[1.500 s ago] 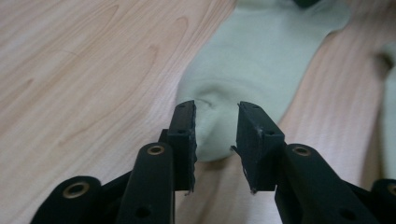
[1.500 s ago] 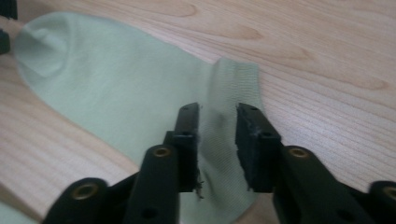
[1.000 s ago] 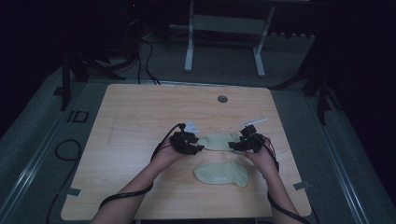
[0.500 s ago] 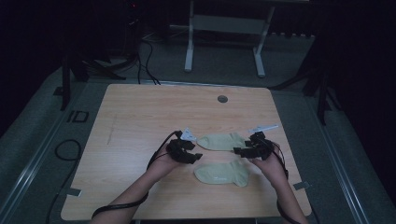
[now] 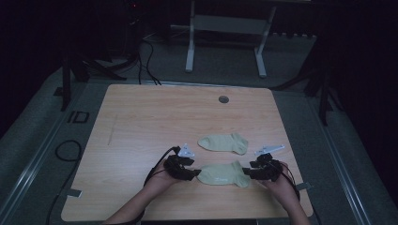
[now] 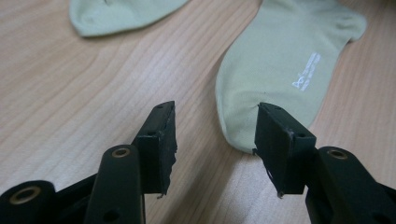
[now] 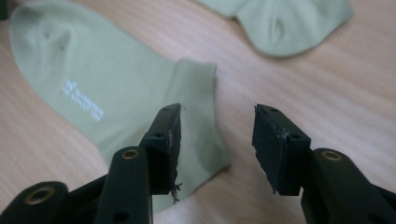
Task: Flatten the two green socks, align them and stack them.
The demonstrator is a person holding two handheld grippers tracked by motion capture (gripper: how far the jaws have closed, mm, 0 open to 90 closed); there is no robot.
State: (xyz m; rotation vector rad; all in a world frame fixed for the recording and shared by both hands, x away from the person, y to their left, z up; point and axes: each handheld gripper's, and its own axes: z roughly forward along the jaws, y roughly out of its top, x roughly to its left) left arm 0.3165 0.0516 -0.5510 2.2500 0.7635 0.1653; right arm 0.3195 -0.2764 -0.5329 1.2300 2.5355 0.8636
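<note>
Two pale green ankle socks lie flat on the wooden tabletop (image 5: 141,122). We see the nearer sock (image 5: 223,174), with small white lettering on its side, at the lower centre of the high view, between our tools. The left tool (image 5: 196,174) stands open at its toe end; the right tool (image 5: 246,174), jaws just closing yet apart, straddles its cuff corner. The farther sock (image 5: 223,142) lies just above.

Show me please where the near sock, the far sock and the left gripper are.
Near sock (image 5: 222,174): high view, middle of its body.
Far sock (image 5: 222,142): high view, middle of its body.
Left gripper (image 6: 215,140): left gripper view, the gap midway between its two open jaw tips.
</note>
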